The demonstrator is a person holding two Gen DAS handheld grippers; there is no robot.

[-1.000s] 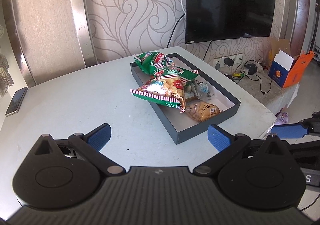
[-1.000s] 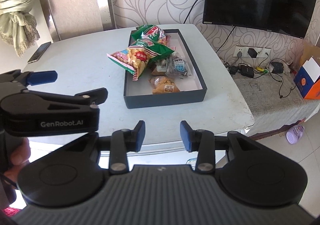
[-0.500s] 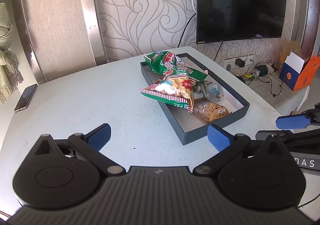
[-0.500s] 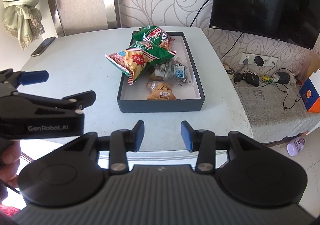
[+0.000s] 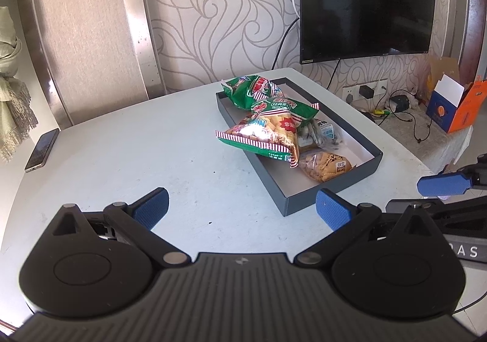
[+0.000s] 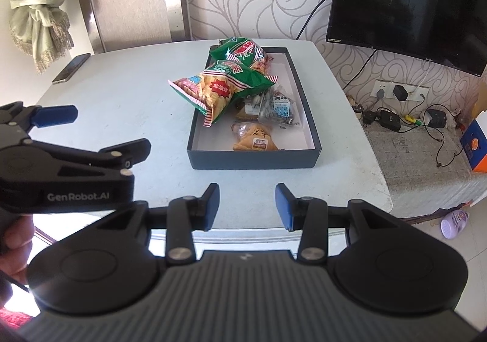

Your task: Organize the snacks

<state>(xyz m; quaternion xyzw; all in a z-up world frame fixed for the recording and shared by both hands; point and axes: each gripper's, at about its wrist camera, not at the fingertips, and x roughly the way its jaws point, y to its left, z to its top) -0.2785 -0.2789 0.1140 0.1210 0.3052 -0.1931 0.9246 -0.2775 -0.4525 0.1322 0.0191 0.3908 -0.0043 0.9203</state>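
Observation:
A dark shallow box (image 5: 344, 186) (image 6: 255, 159) sits on the white table (image 5: 152, 159) and holds snacks. Two green chip bags lie in it: the far one (image 5: 252, 90) (image 6: 243, 52) and the near one (image 5: 268, 132) (image 6: 219, 89), which hangs over the box's left rim. A small orange snack pack (image 5: 325, 165) (image 6: 255, 141) and a clear pack (image 5: 322, 132) (image 6: 277, 107) lie beside them. My left gripper (image 5: 242, 209) is open and empty, above the table before the box; it also shows in the right wrist view (image 6: 91, 135). My right gripper (image 6: 246, 208) is open and empty near the table's front edge.
A phone (image 5: 42, 145) (image 6: 71, 68) lies at the table's far left edge. A TV (image 5: 365, 4) hangs on the wall behind. Cables and chargers (image 6: 404, 119) lie on a low ledge to the right, with an orange box (image 5: 453, 107) and a purple bottle (image 6: 453, 223) on the floor.
Both grippers have drawn back and risen a little from the box, so it looks farther away. Both stay open and empty. The snacks have not moved.

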